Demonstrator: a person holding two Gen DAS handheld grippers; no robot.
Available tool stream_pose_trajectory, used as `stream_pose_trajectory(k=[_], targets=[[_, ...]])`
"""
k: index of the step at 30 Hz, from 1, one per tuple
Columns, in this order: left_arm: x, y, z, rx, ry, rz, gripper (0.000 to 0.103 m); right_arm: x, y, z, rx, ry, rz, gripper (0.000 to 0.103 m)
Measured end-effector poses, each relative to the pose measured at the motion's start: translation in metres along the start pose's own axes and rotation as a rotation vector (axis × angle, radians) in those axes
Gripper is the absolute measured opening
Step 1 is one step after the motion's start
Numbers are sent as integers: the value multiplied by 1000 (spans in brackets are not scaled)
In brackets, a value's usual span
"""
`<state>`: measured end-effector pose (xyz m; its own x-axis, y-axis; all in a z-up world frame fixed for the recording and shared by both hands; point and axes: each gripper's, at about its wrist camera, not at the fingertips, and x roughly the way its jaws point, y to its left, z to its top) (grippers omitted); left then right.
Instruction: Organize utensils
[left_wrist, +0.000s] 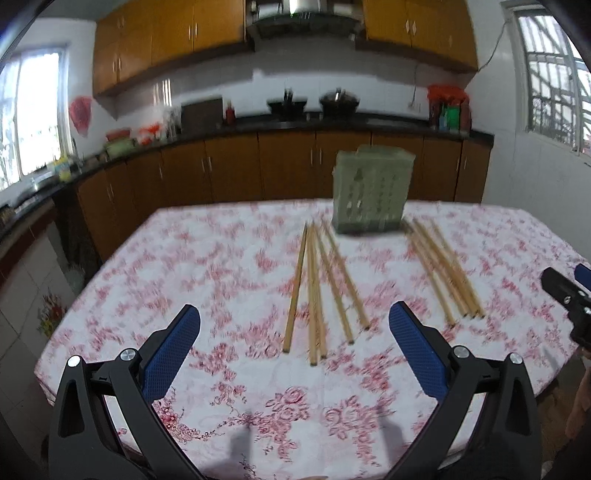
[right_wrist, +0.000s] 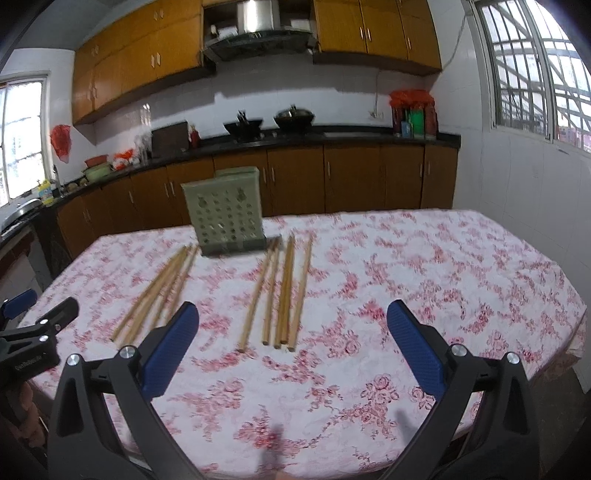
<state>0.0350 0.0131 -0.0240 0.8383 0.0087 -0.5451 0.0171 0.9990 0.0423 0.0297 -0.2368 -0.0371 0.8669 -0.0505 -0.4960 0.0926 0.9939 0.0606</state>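
Note:
Two bunches of wooden chopsticks lie flat on a table with a pink-flowered cloth (left_wrist: 221, 266). The left bunch (left_wrist: 317, 288) and the right bunch (left_wrist: 443, 269) flank a green perforated holder (left_wrist: 371, 190) standing upright at the far side. In the right wrist view the holder (right_wrist: 225, 210) has the left bunch (right_wrist: 159, 291) and right bunch (right_wrist: 284, 291) in front of it. My left gripper (left_wrist: 293, 317) is open above the near table, just short of the left bunch. My right gripper (right_wrist: 291, 317) is open, just short of the right bunch. Neither holds anything.
Each gripper shows at the edge of the other's view: the right gripper (left_wrist: 569, 295), the left gripper (right_wrist: 33, 325). Behind the table run brown kitchen cabinets (left_wrist: 236, 170) and a dark counter with woks (right_wrist: 269, 123). The tablecloth (right_wrist: 443, 277) is bare on the right.

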Motion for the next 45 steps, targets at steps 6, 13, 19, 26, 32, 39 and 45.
stream_pose_trajectory(k=[6, 13, 19, 26, 32, 39, 45], targets=[[45, 25, 10, -58, 145, -11, 98, 57, -22, 5, 59, 146, -23, 81], [93, 29, 19, -47, 253, -30, 57, 129, -26, 12, 106, 299, 48, 40], [120, 15, 19, 14, 304, -69, 39, 159, -16, 11, 92, 362, 68, 31], [136, 9, 12, 52, 341, -84, 15, 168, -8, 11, 24, 365, 41, 18], [149, 15, 21, 48, 340, -66, 8, 179, -13, 17, -5, 357, 16, 9], [169, 28, 33, 6, 329, -61, 8, 195, -20, 24, -7, 337, 4, 9], [161, 30, 27, 0, 320, -67, 8, 187, -21, 20, -4, 338, 10, 10]])
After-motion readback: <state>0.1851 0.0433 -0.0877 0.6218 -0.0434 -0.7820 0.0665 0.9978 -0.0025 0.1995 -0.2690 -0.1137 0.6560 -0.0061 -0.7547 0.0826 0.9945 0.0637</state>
